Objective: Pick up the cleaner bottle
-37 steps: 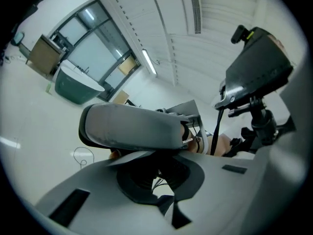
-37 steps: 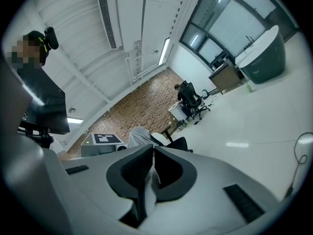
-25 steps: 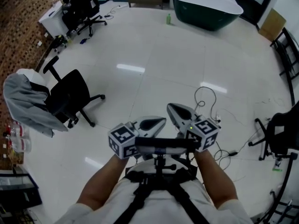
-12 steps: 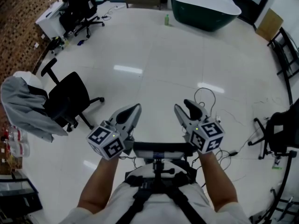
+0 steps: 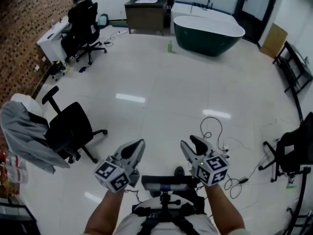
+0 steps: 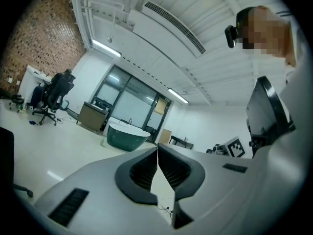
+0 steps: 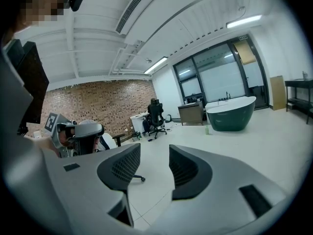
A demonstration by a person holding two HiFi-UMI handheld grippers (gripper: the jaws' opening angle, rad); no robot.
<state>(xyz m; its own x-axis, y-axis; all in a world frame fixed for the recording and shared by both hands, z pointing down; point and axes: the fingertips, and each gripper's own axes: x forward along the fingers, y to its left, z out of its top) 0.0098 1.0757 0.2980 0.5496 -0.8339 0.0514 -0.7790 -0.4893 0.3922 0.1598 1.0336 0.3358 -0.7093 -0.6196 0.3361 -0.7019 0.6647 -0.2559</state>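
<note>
The small pale-green plastic cleaner bottle stands upright on the floor in the upper middle of the head view, just beside the left end of the bathtub and well apart from both claws. The right gripper view shows it only as a slim speck right of centre, too small to make out its cap or label. By its size and look it is probably thin-walled plastic: light, smooth and a little slippery. It also looks narrow enough to tip if nudged. The best hold would likely be across the body at mid-height, squeezed gently so the wall does not buckle

The oval bathtub is dark green outside with a white rim, hard and glossy. Left of it stands a brown wooden cabinet. The glossy white tiled floor mirrors the ceiling lights. At left is a black swivel chair, with a soft grey jacket draped beside it. A rough red brick wall fills the upper left, and thin black cables loop at lower right

At the bottom of the frame the left claw is pressed together on nothing. The right claw has just been opening and stands wide, with nothing between its jaws
</note>
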